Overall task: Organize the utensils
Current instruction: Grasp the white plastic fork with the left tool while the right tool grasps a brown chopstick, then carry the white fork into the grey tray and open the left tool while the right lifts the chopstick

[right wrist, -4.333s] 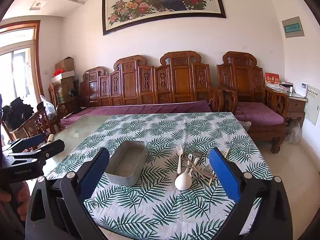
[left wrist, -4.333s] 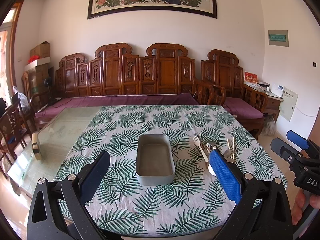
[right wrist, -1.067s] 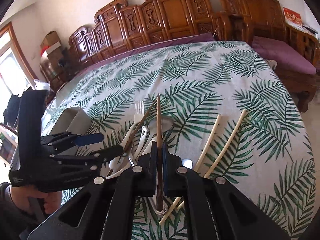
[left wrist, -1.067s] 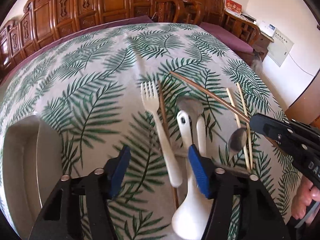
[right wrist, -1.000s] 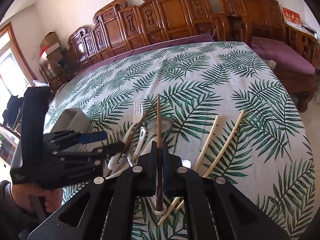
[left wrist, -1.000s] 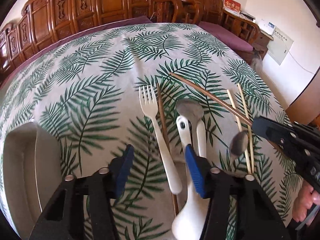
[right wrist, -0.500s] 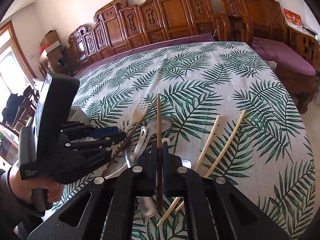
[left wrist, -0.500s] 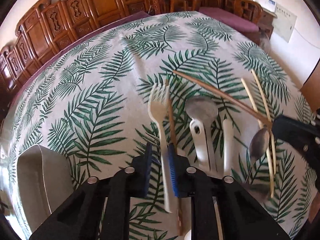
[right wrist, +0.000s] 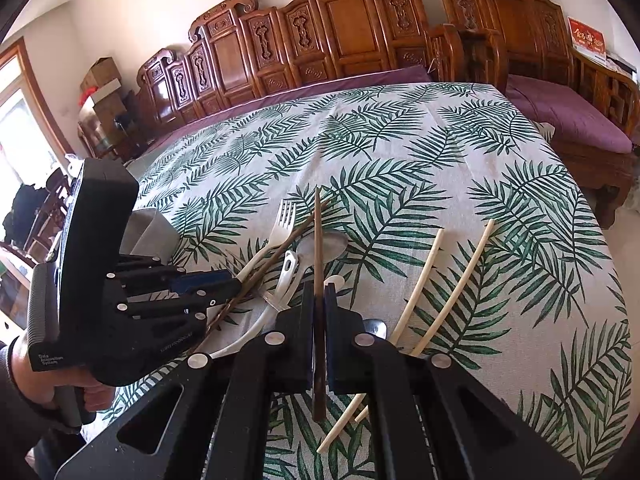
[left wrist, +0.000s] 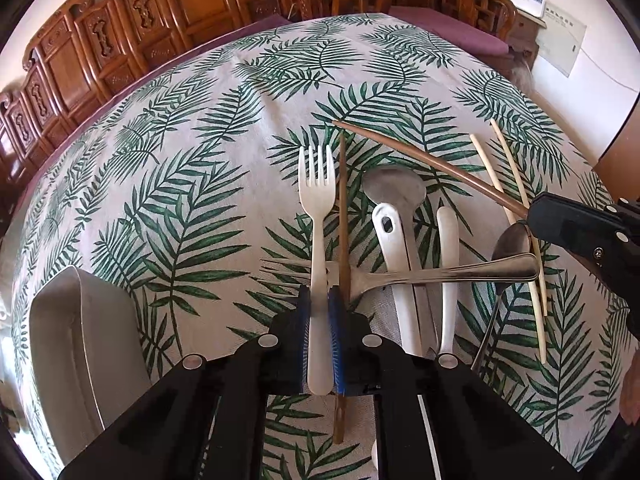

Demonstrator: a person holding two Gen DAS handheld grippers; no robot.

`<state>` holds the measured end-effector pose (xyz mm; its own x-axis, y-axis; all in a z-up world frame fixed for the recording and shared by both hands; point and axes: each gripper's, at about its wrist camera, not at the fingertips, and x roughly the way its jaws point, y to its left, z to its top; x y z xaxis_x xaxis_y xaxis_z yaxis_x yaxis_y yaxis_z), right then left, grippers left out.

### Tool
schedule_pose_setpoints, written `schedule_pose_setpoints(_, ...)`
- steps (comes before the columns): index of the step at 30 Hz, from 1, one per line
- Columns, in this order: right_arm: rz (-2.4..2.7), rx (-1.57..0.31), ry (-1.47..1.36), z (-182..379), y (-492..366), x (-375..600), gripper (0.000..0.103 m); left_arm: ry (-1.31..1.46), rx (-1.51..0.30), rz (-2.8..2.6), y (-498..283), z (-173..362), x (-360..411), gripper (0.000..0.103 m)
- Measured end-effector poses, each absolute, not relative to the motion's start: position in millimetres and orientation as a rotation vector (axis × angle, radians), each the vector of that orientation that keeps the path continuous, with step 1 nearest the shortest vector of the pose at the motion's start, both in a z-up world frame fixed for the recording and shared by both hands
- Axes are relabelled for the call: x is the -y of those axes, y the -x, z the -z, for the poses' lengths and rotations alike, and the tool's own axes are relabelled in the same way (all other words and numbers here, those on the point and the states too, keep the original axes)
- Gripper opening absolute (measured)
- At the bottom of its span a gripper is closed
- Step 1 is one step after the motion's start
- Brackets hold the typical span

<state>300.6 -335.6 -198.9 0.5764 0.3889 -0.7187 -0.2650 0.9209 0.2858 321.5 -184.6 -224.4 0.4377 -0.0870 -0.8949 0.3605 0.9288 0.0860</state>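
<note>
My left gripper is shut on the handle of a white plastic fork, tines pointing away; the fork also shows in the right wrist view. My right gripper is shut on a brown chopstick, which shows in the left wrist view held above the table. A second brown chopstick lies beside the fork. A metal fork, a metal spoon, white spoons and two pale chopsticks lie on the leaf-print cloth.
A grey metal tray stands at the left, also partly seen behind the left gripper in the right wrist view. Carved wooden benches with purple cushions line the far and right sides of the table.
My left gripper moved in from open over the white spoons and shut on the white fork's handle. My right gripper has stayed shut on the brown chopstick.
</note>
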Motion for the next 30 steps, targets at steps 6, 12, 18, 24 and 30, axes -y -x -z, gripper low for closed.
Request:
schedule_pose_setpoints(6,-0.388,-0.875,-0.142,199,-301,332,0.006,-0.242,-1.070,0.261,-323,216,168,0.008)
schedule_pose_setpoints(12,-0.394,-0.875,-0.135,197,-298,325,0.006,-0.211,-1.046,0.261,-317,199,150,0.000)
schedule_pose_setpoints(18,-0.382,-0.894,-0.136,202,-296,318,0.006,-0.192,-1.057,0.275,-317,199,145,0.000)
schedule_pose_setpoints(24,-0.369,-0.887,-0.130,203,-295,325,0.006,-0.153,-1.039,0.323,-335,196,156,0.021)
schedule_pose_setpoints(30,-0.362,-0.890,-0.149,205,-300,334,0.006,-0.186,-1.076,0.340,-359,210,174,0.026)
